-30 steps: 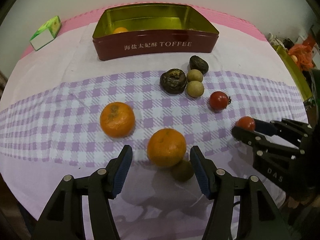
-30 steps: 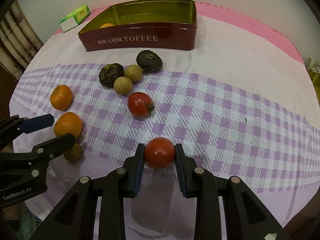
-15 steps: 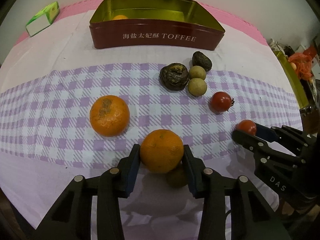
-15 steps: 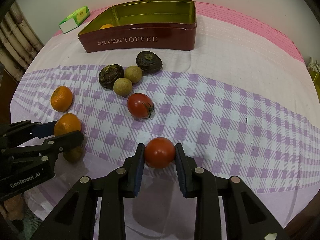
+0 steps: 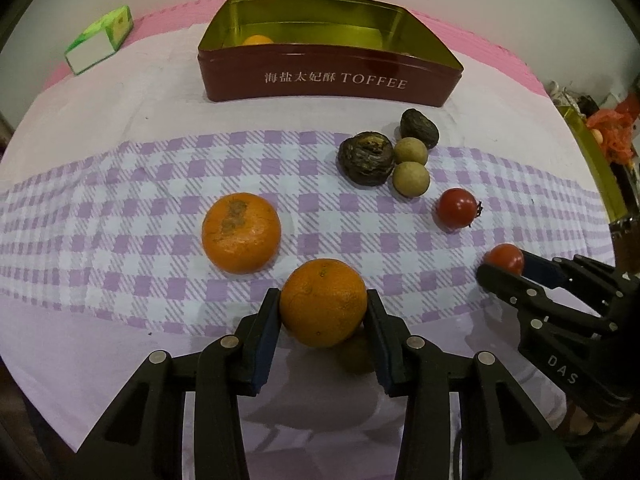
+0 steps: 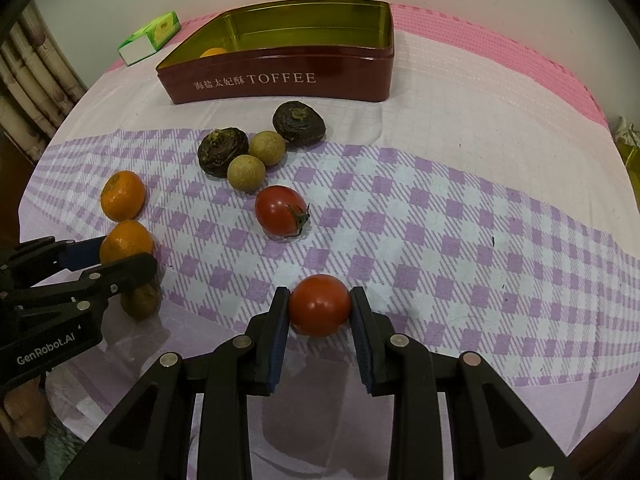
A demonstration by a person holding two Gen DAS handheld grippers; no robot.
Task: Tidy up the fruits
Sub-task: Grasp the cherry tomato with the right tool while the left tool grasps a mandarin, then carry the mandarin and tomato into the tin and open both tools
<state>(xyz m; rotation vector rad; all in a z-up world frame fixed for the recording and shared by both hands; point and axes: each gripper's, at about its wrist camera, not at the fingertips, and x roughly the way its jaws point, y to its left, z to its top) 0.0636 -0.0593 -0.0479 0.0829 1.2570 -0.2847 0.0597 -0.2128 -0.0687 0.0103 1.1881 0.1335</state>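
My left gripper (image 5: 323,308) is shut on an orange mandarin (image 5: 323,302), held just above the cloth; it also shows in the right wrist view (image 6: 126,242). My right gripper (image 6: 320,307) is shut on a red tomato (image 6: 319,305), also seen in the left wrist view (image 5: 505,258). A second mandarin (image 5: 241,232), a second tomato (image 5: 457,208), two tan longans (image 5: 411,178) and two dark wrinkled fruits (image 5: 365,157) lie on the checked cloth. The red toffee tin (image 5: 332,80) stands at the back with one mandarin (image 5: 258,40) inside.
A small brownish fruit (image 6: 140,300) lies under the left gripper. A green and white carton (image 5: 100,40) sits at the back left. A yellow-green container edge (image 5: 592,152) and orange clutter are off the table's right side.
My left gripper closed from wide open onto the near mandarin and lifted it slightly. My right gripper stayed shut on the tomato and barely moved.
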